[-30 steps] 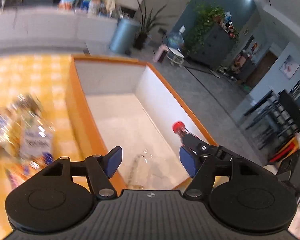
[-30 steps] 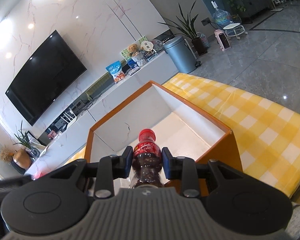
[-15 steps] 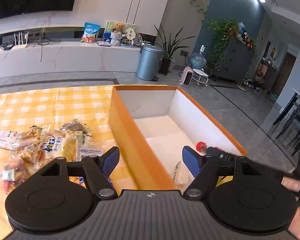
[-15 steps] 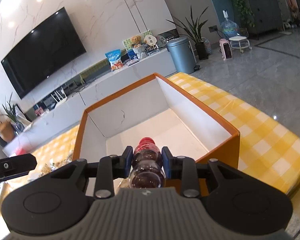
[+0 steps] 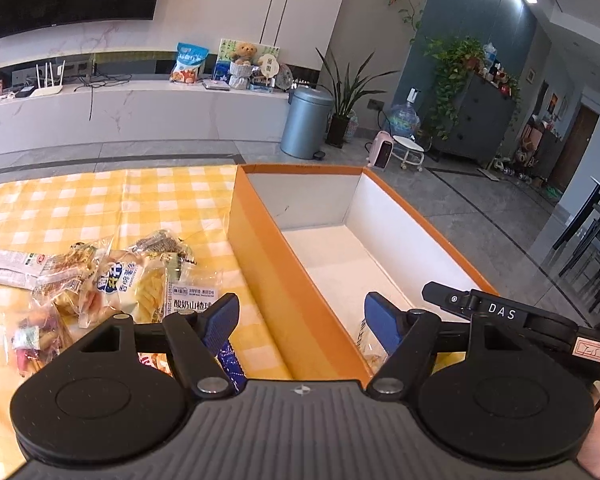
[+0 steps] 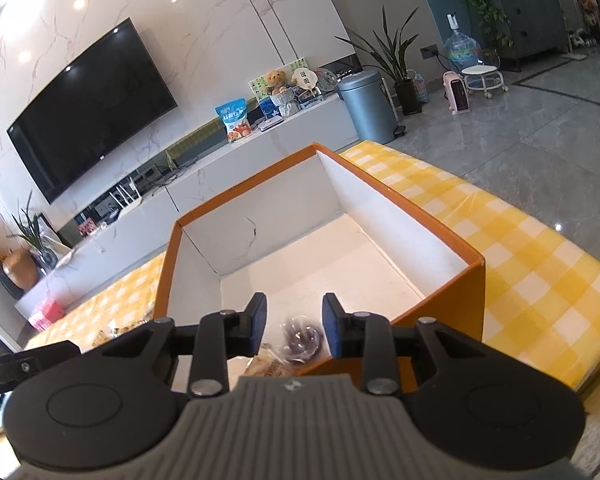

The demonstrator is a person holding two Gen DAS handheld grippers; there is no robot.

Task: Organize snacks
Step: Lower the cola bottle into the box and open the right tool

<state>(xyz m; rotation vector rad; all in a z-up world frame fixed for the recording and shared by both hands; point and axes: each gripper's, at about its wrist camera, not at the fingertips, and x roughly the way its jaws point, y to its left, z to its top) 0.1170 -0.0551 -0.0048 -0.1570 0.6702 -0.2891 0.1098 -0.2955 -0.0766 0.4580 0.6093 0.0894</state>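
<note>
R grip point(image 6: 293, 325): jaws apart, nothing between pads; bottle point(image 6: 302, 335) lies below, in box point(image 6: 440, 236) near end
L grip point(image 5: 300, 316): wide open, empty, jaws just widened, over box edge
Done: bottle + 1 pkt point(image 5: 366, 344) in box
Left: snack pile point(image 5: 112, 280) on cloth point(image 5: 80, 208), beside box

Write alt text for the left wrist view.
The left gripper, jaws just opened wider and holding nothing, hangs above the left wall of an orange box. Snack packets lie on the yellow checked cloth beside it; one packet lies inside the box.
</note>
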